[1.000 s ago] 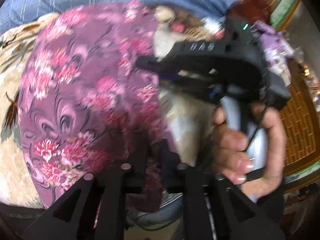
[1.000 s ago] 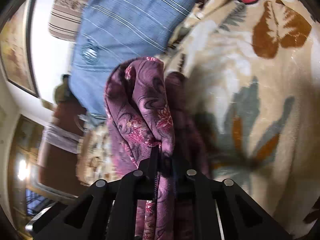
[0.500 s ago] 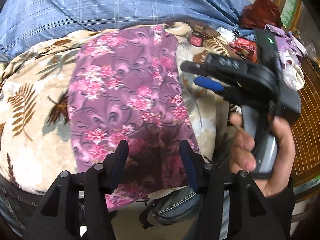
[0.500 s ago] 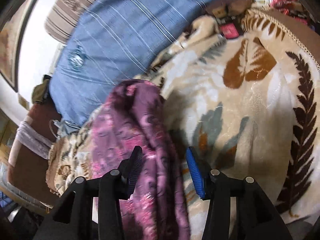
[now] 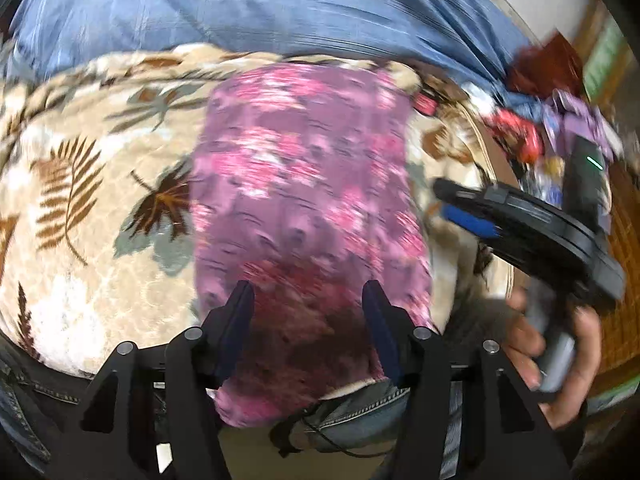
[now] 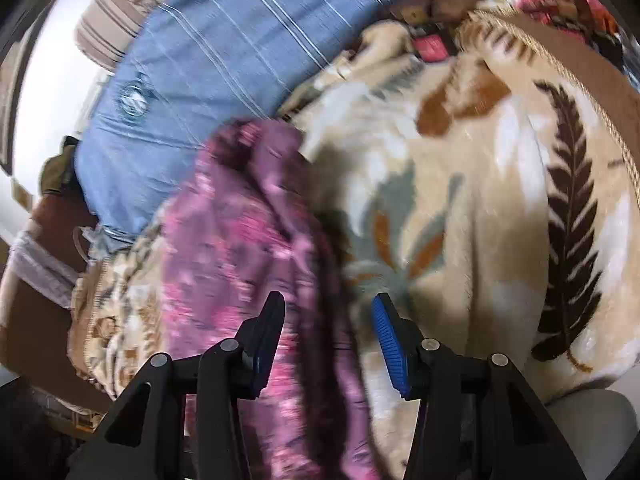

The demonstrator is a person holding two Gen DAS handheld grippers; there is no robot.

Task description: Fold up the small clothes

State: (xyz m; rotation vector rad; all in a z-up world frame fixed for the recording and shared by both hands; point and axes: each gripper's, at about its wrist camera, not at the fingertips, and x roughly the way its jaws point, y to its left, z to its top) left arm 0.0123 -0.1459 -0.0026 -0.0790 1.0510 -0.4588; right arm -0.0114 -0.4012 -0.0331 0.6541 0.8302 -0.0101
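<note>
Garment (image 5: 304, 208) lying on the blanket (image 5: 80, 208), with the sheet (image 5: 260, 4) behind both. Left gripper (image 5: 306, 312) before the garment's near edge; right gripper (image 5: 520, 216) to the garment's right. A clutter pile (image 5: 560, 120) lies far right.

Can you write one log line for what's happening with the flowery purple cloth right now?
step: fold laid down | floral purple cloth: flat on leaf-print blanket | left gripper: open | right gripper: open

Our black angular left gripper (image 5: 306, 308) and right gripper (image 6: 328, 320): silver screws, blue ribbed pads; bare-skinned right hand (image 5: 560, 356); blue denim jeans (image 5: 356, 416).
</note>
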